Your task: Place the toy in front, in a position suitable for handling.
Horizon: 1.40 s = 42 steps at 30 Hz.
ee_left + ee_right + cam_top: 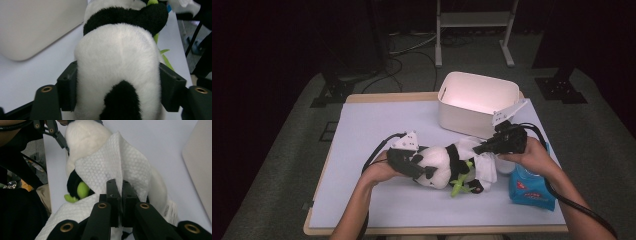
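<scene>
We're mid-wipe on the panda plush (pixel 439 166), which lies on its side at lower centre of the high view, on the bench (pixel 372 125). Left gripper (pixel 419 168) sits at the plush's left end; in the left gripper view its jaws straddle the white body and the pads press into the fur on both sides, so we read it as clamped on the plush to steady it. Right gripper (pixel 479 148) comes in from the right with jaws together, pinching a fold of the white paper towel (pixel 112 165) draped over the plush. Green bamboo piece (pixel 460 184) sticks out below. White bin (pixel 477 102) is at upper right, blue wipes pack (pixel 529 187) at lower right. Next move, we'd judge: drag the towel across the fur while the left grip holds firm; watch that the pinch doesn't slip off the fold.
</scene>
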Tool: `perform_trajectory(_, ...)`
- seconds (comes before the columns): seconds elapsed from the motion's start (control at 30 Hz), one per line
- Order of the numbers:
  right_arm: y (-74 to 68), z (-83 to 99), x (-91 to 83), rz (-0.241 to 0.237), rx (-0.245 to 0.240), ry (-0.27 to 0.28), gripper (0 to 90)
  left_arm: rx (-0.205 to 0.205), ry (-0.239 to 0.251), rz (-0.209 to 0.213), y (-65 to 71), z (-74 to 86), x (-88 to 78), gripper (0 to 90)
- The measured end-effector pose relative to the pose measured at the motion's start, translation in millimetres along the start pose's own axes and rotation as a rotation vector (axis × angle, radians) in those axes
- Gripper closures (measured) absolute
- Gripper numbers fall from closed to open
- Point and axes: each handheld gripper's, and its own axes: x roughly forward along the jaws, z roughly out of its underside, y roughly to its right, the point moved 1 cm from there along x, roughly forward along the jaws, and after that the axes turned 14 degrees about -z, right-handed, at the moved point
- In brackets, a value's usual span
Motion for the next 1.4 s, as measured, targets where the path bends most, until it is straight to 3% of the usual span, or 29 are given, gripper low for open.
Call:
perform_trajectory(0.2, -2.1, 12.0, 1.0, -0.014, 0.012, 0.002, 86.6, -0.080, 0.015, 0.021, -3.1, -1.4, -4.1, 18.1)
perform_trajectory(0.37, -5.5, 17.4, 3.5, -0.036, 0.012, -0.001, 86.6, -0.164, 0.033, 0.048, -8.8, -2.5, -10.5, 14.6)
perform_trajectory(0.47, -8.7, 19.3, 4.5, -0.045, 0.010, -0.006, 86.6, -0.185, 0.026, 0.052, -9.9, -4.4, -12.1, 14.7)
perform_trajectory(0.57, -12.8, 18.3, 5.0, -0.056, 0.006, -0.027, 86.6, -0.168, 0.006, 0.087, -4.6, -2.7, -7.6, 22.2)
perform_trajectory(0.77, -19.8, 3.9, 2.5, -0.032, -0.034, -0.032, 86.4, -0.122, -0.005, 0.082, -1.3, 0.0, -7.1, 27.8)
perform_trajectory(1.07, -8.4, -25.2, 10.9, -0.028, -0.045, -0.008, 86.4, -0.056, -0.006, 0.088, 5.0, -2.0, -8.8, 29.6)
perform_trajectory(1.23, -4.9, -27.5, 19.7, -0.031, -0.043, -0.037, 86.4, -0.079, -0.008, 0.099, 5.3, -0.6, -10.6, 28.5)
perform_trajectory(1.33, -7.4, -23.0, 20.6, -0.031, -0.033, -0.052, 86.5, -0.112, -0.007, 0.108, 4.8, -1.5, -10.2, 22.0)
perform_trajectory(1.4, -8.8, -18.8, 21.3, -0.047, -0.029, -0.061, 86.5, -0.113, -0.026, 0.108, 5.7, -2.5, -9.1, 17.1)
